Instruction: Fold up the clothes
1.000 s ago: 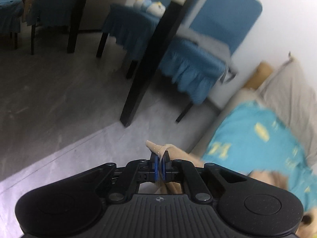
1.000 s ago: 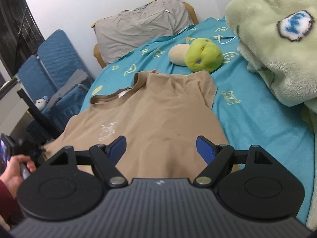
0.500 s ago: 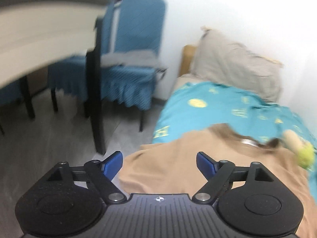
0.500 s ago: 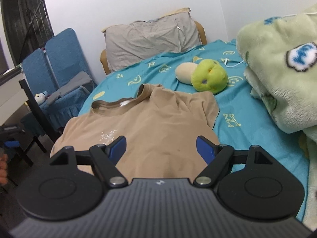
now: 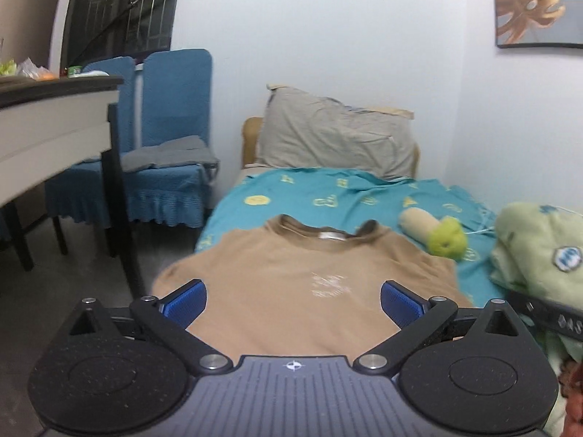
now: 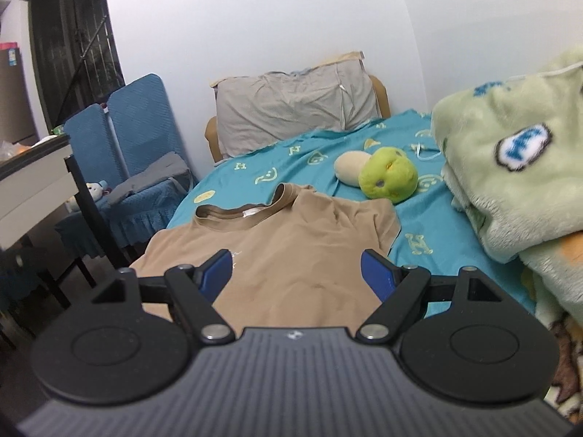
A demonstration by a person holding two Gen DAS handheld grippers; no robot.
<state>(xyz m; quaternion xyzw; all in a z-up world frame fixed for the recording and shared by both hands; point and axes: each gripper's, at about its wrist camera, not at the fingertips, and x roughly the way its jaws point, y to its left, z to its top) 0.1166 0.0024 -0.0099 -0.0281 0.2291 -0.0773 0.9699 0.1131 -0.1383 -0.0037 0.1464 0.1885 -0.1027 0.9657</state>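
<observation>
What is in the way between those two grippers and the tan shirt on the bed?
Nothing visible. The tan shirt lies spread flat just ahead of both the left gripper and the right gripper. The green plush toy sits beyond the shirt's far sleeve, clear of the approach.

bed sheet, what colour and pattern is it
Teal bed sheet with pale yellow letters and smiley faces, clearest in the right wrist view.

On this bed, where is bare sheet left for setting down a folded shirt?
Bare teal sheet lies between the grey pillow and the tan T-shirt collar. The right side is crowded: green plush toy, fluffy green blanket.
</observation>
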